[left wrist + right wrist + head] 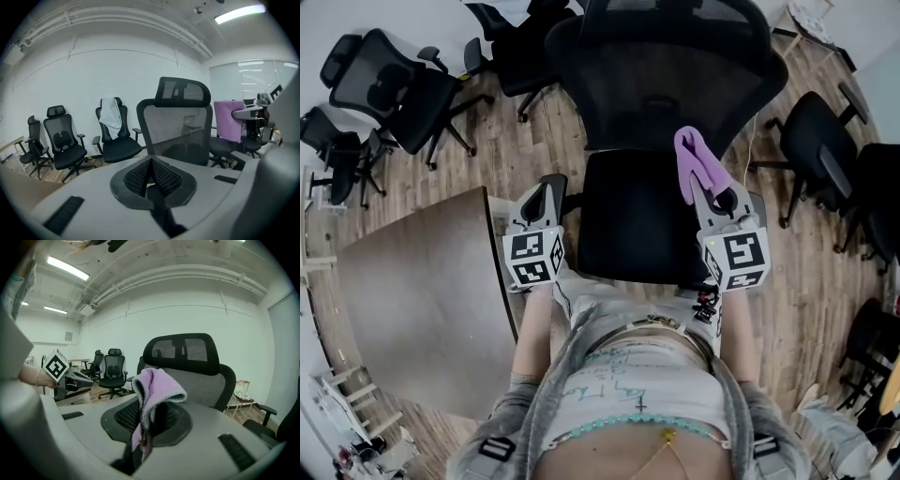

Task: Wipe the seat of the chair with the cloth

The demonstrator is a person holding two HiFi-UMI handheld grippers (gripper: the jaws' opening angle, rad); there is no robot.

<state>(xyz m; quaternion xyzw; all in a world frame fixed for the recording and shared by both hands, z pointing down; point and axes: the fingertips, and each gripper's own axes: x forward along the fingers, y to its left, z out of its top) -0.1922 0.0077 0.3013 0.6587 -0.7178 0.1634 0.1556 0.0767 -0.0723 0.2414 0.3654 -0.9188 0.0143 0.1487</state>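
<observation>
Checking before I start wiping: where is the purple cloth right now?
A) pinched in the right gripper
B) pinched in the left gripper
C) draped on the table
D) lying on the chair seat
A: the right gripper view shows the purple cloth pinched between the jaws of the right gripper, not lying on the seat.
</observation>
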